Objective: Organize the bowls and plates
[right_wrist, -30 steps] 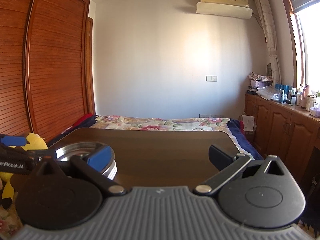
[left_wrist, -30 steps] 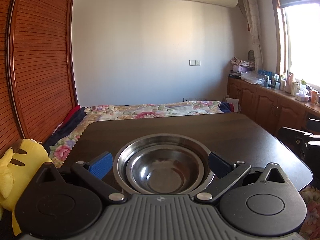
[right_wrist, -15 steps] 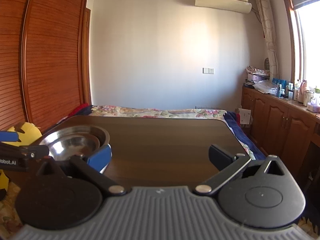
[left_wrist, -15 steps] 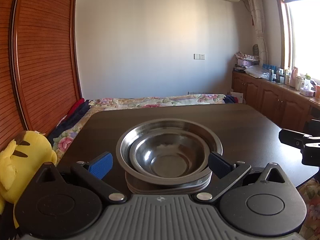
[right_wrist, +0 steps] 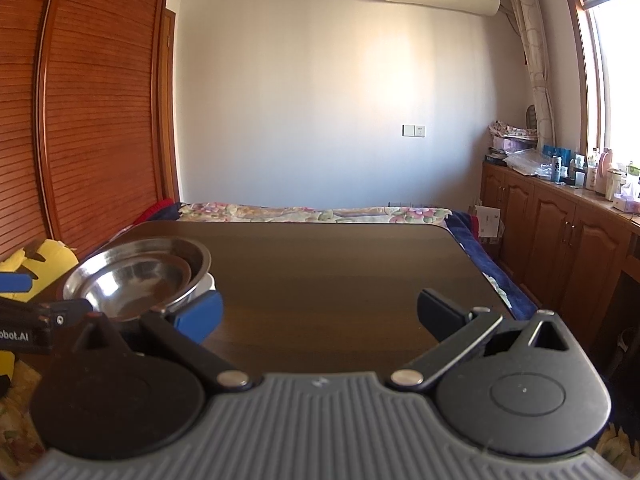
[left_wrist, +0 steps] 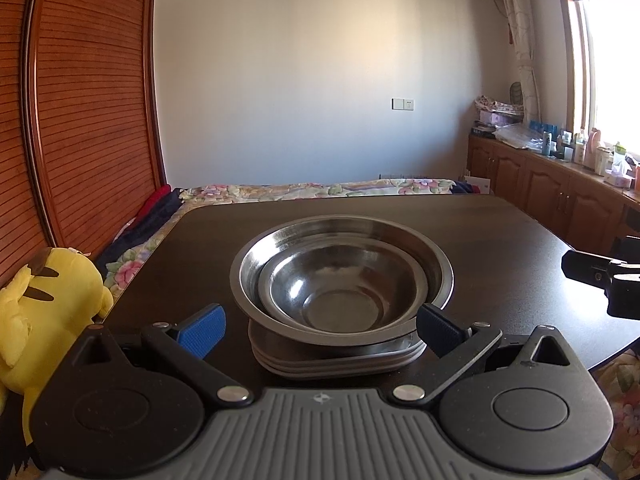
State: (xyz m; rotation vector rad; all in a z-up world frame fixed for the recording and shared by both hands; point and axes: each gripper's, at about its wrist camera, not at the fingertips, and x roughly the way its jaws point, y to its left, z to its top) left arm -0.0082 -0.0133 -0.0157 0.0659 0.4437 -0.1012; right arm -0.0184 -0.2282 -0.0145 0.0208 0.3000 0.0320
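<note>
Straight ahead of the spread, empty left gripper [left_wrist: 320,330]: small steel bowl [left_wrist: 340,292] nested in large bowl [left_wrist: 342,264] atop stacked plates [left_wrist: 336,358], apparently nested by size to save space. Right gripper [right_wrist: 320,314] likewise spread and empty over bare table [right_wrist: 340,280], stack off to its left.

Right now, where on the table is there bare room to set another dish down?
The dark table is bare from the stacked steel bowls across to its right edge and back to the bed-side edge. The only crowded spot is the near-left corner, where the bowls sit on plates between the open left gripper.
</note>
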